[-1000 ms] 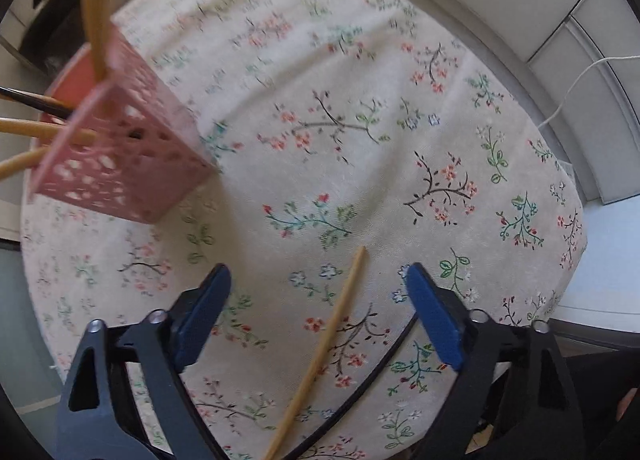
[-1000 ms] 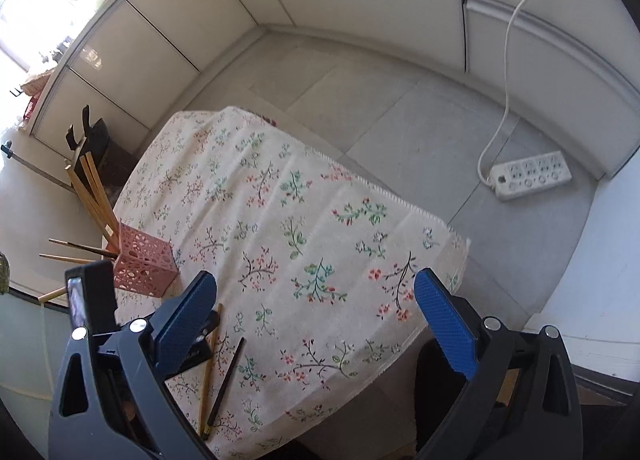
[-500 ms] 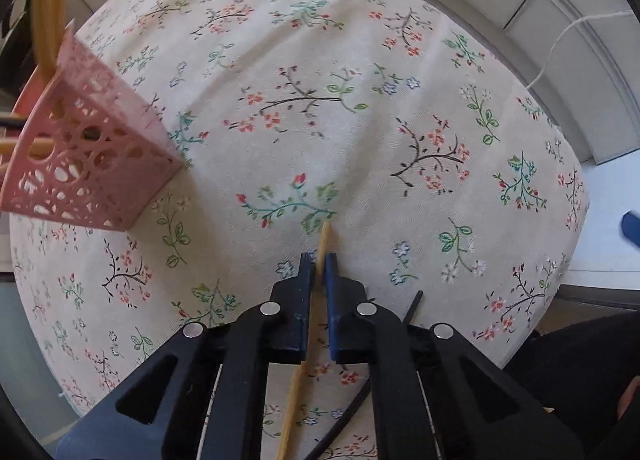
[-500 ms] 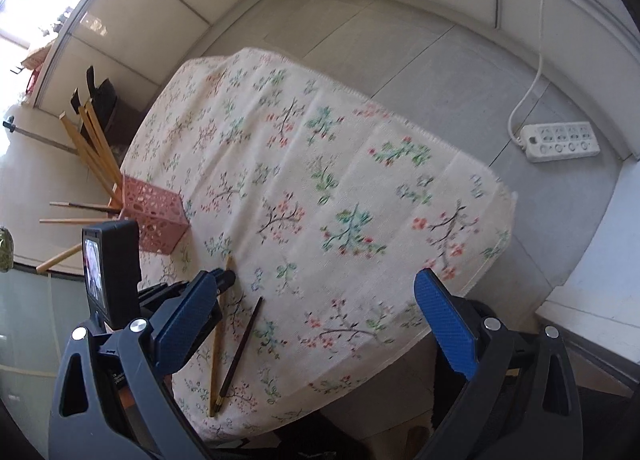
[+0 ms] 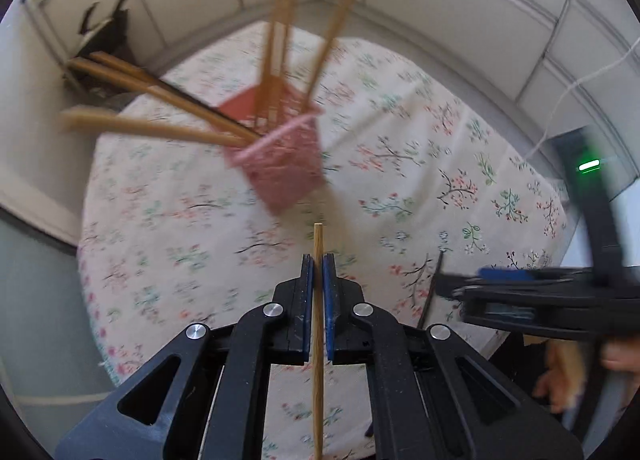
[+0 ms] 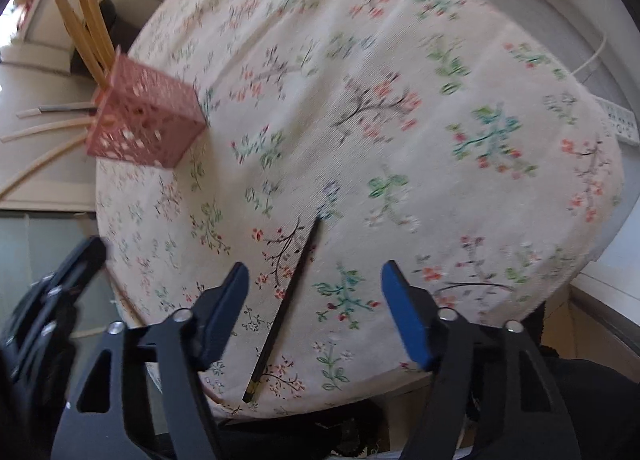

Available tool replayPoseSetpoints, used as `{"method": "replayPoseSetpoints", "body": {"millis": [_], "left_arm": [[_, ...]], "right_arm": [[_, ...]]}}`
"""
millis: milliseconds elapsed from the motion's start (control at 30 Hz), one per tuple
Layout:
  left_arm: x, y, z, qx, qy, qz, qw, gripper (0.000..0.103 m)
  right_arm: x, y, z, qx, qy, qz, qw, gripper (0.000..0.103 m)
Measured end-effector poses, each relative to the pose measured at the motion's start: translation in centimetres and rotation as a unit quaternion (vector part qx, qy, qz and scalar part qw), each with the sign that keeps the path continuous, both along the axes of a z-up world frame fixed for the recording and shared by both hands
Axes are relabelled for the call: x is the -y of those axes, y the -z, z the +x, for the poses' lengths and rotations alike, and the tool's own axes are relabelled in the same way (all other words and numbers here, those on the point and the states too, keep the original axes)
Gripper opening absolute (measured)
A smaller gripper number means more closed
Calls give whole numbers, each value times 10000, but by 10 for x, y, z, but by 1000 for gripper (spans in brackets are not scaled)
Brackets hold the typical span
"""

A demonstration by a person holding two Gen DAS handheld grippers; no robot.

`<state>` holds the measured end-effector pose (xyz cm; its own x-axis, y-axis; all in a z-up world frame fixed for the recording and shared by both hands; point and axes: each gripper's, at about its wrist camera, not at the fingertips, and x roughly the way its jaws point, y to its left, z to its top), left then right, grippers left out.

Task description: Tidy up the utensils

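Note:
My left gripper [image 5: 317, 260] is shut on a light wooden chopstick [image 5: 317, 324] and holds it above the floral tablecloth, its tip towards the pink perforated basket [image 5: 280, 164]. The basket holds several wooden chopsticks [image 5: 280, 36] that lean out. My right gripper [image 6: 314, 280] is open and low over a black chopstick [image 6: 286, 304] lying on the cloth near the front edge; the stick lies between the jaws. The basket [image 6: 144, 116] also shows at the left in the right wrist view. The right gripper shows at the right of the left wrist view [image 5: 492, 276].
The round table wears a floral cloth [image 6: 400, 100]. A white power strip [image 6: 616, 120] lies on the floor beyond the right edge. A dark object [image 5: 104, 32] stands behind the table by the white cabinets.
My left gripper has lifted the wooden chopstick off the cloth and swung towards the basket. My right gripper has dropped low over the black chopstick, still open.

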<state>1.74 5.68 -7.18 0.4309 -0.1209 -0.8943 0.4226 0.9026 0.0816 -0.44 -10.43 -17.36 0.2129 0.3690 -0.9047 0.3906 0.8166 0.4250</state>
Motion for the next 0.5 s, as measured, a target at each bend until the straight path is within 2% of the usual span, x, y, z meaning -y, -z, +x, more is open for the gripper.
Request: {"method": "replayPoseSetpoints", "body": {"millis": [67, 133, 200, 267, 333, 500], "left_arm": [[-8, -11, 0, 127, -94, -101, 9998, 4], [-6, -14, 1, 197, -169, -188, 9995, 4], [-10, -17, 1, 201, -216, -260, 9992, 4], [-14, -18, 4, 173, -278, -353, 9988, 4], [-16, -18, 3, 192, -313, -386, 9986, 4], [-17, -29, -1, 381, -279, -646, 9968, 4]], "right_arm": [[-15, 10, 5, -194, -144, 50, 9997, 54], [-31, 9, 8, -102, -208, -234, 9995, 53], [-41, 10, 11, -62, -200, -188, 9996, 48], [-44, 9, 12, 39, -89, -376, 9992, 36], [-47, 8, 13, 168, -83, -608, 9980, 9], [-30, 11, 20, 384, 220, -115, 9990, 5]]}}
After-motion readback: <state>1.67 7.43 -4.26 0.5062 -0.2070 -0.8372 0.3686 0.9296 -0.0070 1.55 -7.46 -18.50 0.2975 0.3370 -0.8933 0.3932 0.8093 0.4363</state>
